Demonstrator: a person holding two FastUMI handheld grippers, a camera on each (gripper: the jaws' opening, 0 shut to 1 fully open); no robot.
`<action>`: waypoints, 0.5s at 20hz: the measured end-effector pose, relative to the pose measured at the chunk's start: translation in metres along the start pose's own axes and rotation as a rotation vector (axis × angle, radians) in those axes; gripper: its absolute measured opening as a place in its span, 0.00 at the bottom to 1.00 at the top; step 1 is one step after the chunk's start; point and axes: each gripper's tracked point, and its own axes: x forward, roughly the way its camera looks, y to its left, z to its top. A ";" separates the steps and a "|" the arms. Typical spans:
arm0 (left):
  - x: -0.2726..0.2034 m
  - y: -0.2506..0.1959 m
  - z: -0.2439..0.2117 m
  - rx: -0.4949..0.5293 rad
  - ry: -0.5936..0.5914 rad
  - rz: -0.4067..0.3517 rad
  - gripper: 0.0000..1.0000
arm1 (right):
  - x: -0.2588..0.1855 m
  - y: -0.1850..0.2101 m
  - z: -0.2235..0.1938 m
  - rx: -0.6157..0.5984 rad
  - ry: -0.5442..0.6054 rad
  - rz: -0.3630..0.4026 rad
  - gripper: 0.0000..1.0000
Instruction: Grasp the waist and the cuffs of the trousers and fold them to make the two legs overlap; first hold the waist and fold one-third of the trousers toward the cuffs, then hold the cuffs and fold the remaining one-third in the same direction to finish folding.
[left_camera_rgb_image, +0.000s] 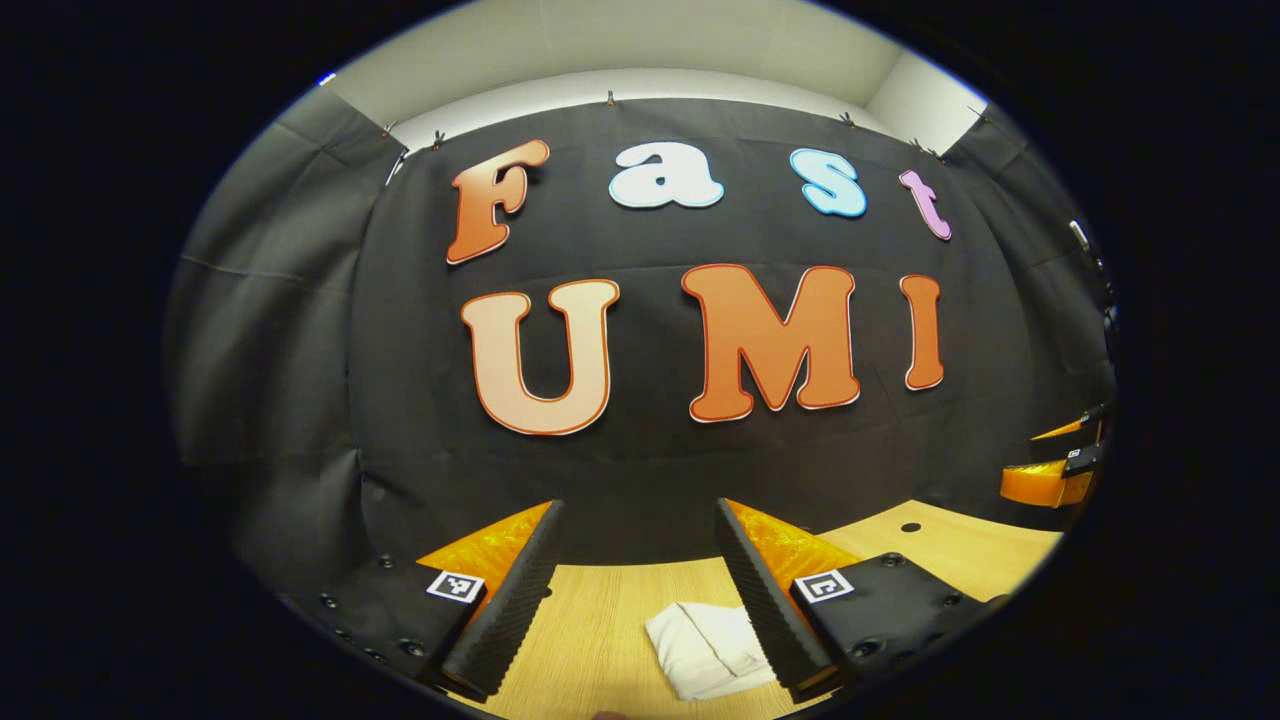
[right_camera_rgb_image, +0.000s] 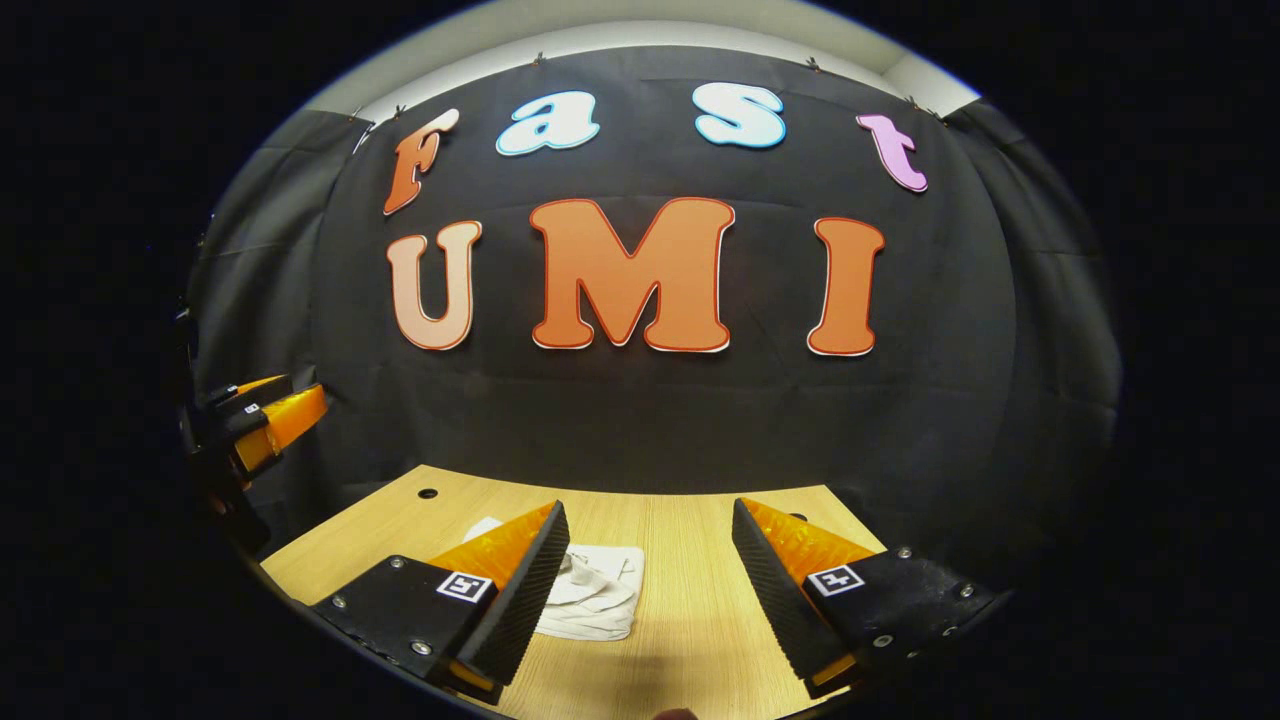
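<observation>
The white trousers (left_camera_rgb_image: 708, 648) lie bunched in a small heap on the wooden table (left_camera_rgb_image: 600, 620). In the left gripper view they rest below my left gripper (left_camera_rgb_image: 640, 520), partly behind its right finger. My left gripper is open and holds nothing, raised above the table. In the right gripper view the trousers (right_camera_rgb_image: 595, 592) lie beside and partly behind the left finger of my right gripper (right_camera_rgb_image: 648, 520), which is also open and bare. Each view catches the other gripper at its edge: the right gripper (left_camera_rgb_image: 1065, 465) and the left gripper (right_camera_rgb_image: 260, 415).
The table (right_camera_rgb_image: 690, 600) runs back to the black cloth wall. A small round hole (left_camera_rgb_image: 910, 527) sits near the table's far edge, also seen as the hole (right_camera_rgb_image: 428, 493) in the right gripper view.
</observation>
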 end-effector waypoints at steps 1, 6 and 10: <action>0.002 0.000 0.000 0.004 0.000 0.001 0.97 | -0.001 -0.002 -0.001 0.001 0.001 -0.004 0.99; 0.015 -0.010 0.006 0.008 0.001 -0.010 0.96 | -0.008 -0.013 -0.002 0.013 0.001 -0.030 0.99; 0.018 -0.019 0.013 -0.008 -0.012 -0.016 0.97 | -0.012 -0.025 -0.002 0.027 0.000 -0.052 0.99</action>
